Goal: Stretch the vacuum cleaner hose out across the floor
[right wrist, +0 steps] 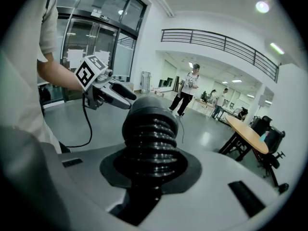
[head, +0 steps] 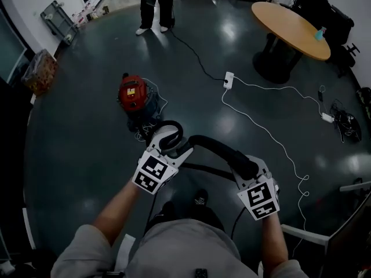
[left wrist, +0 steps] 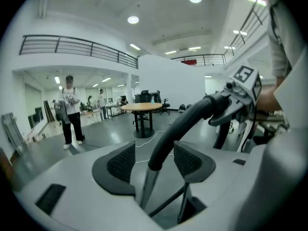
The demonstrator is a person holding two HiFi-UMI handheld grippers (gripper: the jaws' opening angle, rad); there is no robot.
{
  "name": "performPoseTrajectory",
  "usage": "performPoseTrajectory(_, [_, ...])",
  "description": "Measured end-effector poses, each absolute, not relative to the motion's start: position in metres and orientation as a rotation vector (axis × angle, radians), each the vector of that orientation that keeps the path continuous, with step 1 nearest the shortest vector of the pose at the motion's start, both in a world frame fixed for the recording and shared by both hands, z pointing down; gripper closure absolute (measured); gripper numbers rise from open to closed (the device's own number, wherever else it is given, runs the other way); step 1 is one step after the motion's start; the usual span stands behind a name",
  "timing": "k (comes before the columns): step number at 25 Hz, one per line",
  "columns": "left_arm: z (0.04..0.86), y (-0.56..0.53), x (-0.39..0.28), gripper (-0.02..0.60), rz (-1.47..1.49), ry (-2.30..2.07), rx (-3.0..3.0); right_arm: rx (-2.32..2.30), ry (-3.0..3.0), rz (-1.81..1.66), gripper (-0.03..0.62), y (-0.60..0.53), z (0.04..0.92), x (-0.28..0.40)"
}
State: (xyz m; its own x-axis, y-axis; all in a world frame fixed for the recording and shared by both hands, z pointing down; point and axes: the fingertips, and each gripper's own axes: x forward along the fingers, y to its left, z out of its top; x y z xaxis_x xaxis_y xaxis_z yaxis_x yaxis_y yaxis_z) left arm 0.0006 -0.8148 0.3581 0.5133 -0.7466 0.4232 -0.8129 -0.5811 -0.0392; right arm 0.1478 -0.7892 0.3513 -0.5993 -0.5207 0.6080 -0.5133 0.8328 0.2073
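Note:
A red vacuum cleaner (head: pixel 134 94) stands on the dark floor ahead of me. Its black hose (head: pixel 214 146) arches between my two grippers at waist height. My left gripper (head: pixel 168 143) is open. The smooth curved hose end (left wrist: pixel 183 121) and its metal tube (left wrist: pixel 144 186) pass between the pads (left wrist: pixel 120 162) with a gap on the left side. My right gripper (head: pixel 246 168) is shut on the ribbed part of the hose (right wrist: pixel 149 129), which fills its jaws and hides the pads. Each gripper view shows the other gripper: right (left wrist: pixel 238 90), left (right wrist: pixel 103 88).
A person (head: pixel 156 4) stands at the far side of the floor. A round wooden table (head: pixel 290 28) is at the back right. A white power strip (head: pixel 229 79) with cables lies on the floor to the right. A box (head: pixel 40 71) sits at the left wall.

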Motion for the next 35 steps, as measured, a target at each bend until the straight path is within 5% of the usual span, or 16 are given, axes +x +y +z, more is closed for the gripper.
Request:
performPoseTrajectory(14, [0.359, -0.623, 0.043, 0.331, 0.085, -0.660, 2.299, 1.231, -2.232, 0.113, 0.494, -0.629, 0.383, 0.102])
performPoseTrajectory(35, [0.391, -0.401, 0.158, 0.247, 0.062, -0.461, 1.991, 1.488, -2.220, 0.069, 0.494, -0.379, 0.419, 0.177])
